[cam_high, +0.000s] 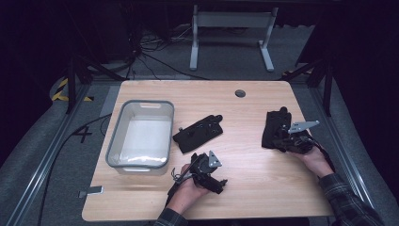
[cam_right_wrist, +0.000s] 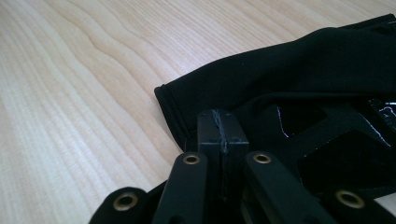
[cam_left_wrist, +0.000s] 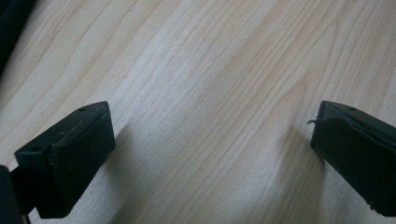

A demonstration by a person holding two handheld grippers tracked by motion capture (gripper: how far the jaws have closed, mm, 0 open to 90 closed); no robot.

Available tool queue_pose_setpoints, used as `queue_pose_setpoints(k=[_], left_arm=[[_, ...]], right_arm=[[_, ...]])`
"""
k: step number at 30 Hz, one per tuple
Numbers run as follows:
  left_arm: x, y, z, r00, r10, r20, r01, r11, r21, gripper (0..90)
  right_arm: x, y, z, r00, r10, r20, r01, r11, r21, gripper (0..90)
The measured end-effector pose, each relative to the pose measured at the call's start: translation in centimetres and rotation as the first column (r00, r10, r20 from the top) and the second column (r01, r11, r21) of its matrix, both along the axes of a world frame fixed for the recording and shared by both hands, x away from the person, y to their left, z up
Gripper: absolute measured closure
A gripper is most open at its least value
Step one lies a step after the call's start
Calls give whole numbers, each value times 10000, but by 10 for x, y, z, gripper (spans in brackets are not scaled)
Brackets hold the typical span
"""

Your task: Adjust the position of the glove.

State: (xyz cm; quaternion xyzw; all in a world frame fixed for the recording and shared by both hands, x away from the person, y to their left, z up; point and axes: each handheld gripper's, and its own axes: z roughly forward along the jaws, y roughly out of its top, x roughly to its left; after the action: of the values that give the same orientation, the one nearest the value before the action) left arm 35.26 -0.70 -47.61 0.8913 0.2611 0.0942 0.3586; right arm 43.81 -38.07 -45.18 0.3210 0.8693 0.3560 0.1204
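The wooden table [cam_high: 244, 188] carries, on its left part, a grey plastic bin [cam_high: 141, 134] that stands open and looks empty. Two black gloves lie on the table: one glove [cam_high: 198, 133] near the middle, just right of the bin, with its long axis running diagonally from near-left to far-right, and the other glove [cam_high: 274, 128] toward the right edge, lying more or less away from the person. The right gripper [cam_high: 288, 140] is at the near end of this right glove; in the right gripper view its jaws are pressed together, and the hem of the black fabric [cam_right_wrist: 280, 79] lies against them, but I cannot tell for sure if the cloth is pinched between them or only sits behind (the pads meet with no visible cloth in the seam). The left gripper [cam_high: 207, 174] rests low over bare wood, near and slightly right of the middle glove, and its jaws stand wide apart with nothing between them, as the left gripper view shows. The relation that matters, in my judgement, is this: the bin lies far to the left of the right glove, with the middle glove between, so the left gripper is the nearer one for the middle glove, which lies just beyond it.
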Motion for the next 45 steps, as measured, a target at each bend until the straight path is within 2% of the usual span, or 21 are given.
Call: queue_pose_setpoints(k=[8,15,34,40,43,45], left_arm=[[0,0,0,10000,15,4,-15,10000,6,0],[-1,0,0,10000,12,14,-12,10000,1,0],[-1,0,0,10000,21,14,-21,10000,4,0],[-1,0,0,10000,29,13,-29,10000,3,1],[-1,0,0,10000,29,14,-29,10000,1,1],[-1,0,0,10000,26,12,-26,10000,-3,1]], right_arm=[[-15,-1,0,9996,229,-178,-227,9997,98,900],[-37,6,0,9977,633,-262,-633,9980,16,900],[-94,13,0,9836,1703,-599,-1705,9854,21,900],[-105,14,0,9799,1876,-682,-1875,9822,78,900],[-107,12,4,9804,1889,-565,-1884,9820,135,897],[-105,9,8,9821,1836,-426,-1821,9826,374,897]])
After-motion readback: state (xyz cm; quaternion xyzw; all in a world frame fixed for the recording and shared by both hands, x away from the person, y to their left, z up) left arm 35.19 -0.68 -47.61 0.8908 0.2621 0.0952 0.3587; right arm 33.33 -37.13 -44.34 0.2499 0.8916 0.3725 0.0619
